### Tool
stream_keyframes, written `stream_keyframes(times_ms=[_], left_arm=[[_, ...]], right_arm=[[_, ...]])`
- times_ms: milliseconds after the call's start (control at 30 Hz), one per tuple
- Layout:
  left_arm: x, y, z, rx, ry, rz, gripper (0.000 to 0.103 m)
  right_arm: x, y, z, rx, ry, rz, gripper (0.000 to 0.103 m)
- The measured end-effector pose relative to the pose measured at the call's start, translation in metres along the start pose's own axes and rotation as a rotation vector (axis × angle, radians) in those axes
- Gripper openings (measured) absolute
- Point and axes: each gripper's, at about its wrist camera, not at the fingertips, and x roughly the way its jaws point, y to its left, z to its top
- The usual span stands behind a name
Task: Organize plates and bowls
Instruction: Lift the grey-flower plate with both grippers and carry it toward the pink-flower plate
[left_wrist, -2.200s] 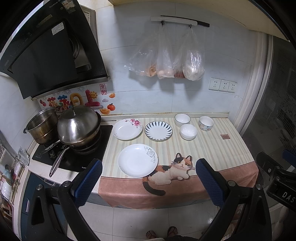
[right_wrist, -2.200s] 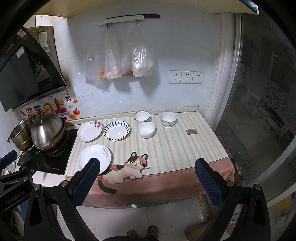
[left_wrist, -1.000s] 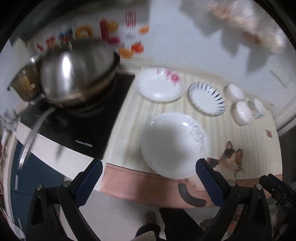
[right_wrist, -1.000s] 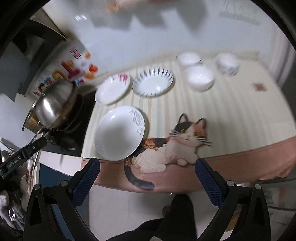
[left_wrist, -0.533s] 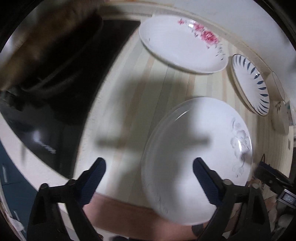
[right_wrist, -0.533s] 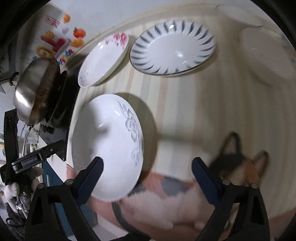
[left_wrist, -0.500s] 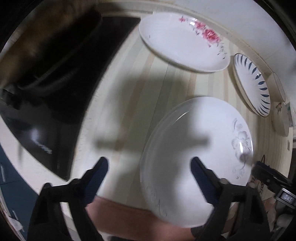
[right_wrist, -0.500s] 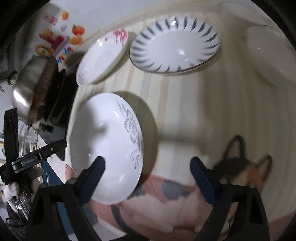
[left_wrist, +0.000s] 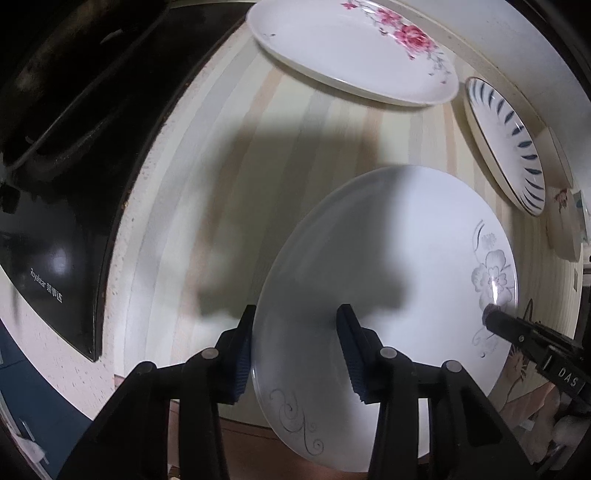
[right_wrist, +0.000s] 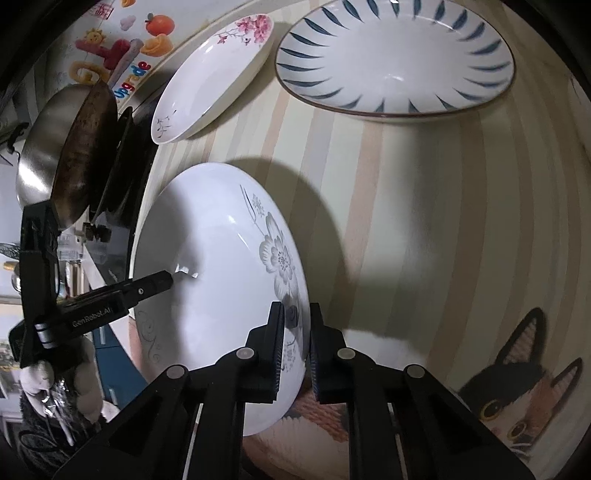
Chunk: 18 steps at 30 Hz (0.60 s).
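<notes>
A white plate with a grey flower (left_wrist: 399, 266) (right_wrist: 218, 258) lies at the front of the striped counter. My left gripper (left_wrist: 295, 347) straddles its left rim, one finger outside and one over the plate, with a gap still showing. My right gripper (right_wrist: 297, 325) is shut on the plate's right rim. Each gripper shows in the other's view, the right one (left_wrist: 535, 339) and the left one (right_wrist: 110, 295). Behind stand a white plate with pink flowers (left_wrist: 351, 51) (right_wrist: 214, 74) and a blue-striped plate (left_wrist: 506, 144) (right_wrist: 395, 59).
A black induction hob (left_wrist: 55, 206) with a steel wok (right_wrist: 66, 147) lies left of the plates. A white bowl (left_wrist: 565, 229) sits at the far right. The cat-print cloth (right_wrist: 517, 387) hangs over the counter's front edge.
Both grippers dropped from above the counter down to the grey-flower plate. Their jaws have narrowed, and the right gripper has closed on the plate's right rim.
</notes>
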Motion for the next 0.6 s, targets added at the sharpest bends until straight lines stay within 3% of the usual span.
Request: stream_keyframes(times_ms=[400,600], left_arm=[[-0.036,-0.057,-0.018,0.103,-0.045,-0.039,0.040],[-0.028,-0.104,-0.022,0.167,-0.034,-0.059,0.040]], right_arm=[[-0.058,-0.032,-0.017,0.035,-0.063,0.012,0.014],[-0.084,-0.067,-0.036,0.091,-0.097,0.000,0.014]])
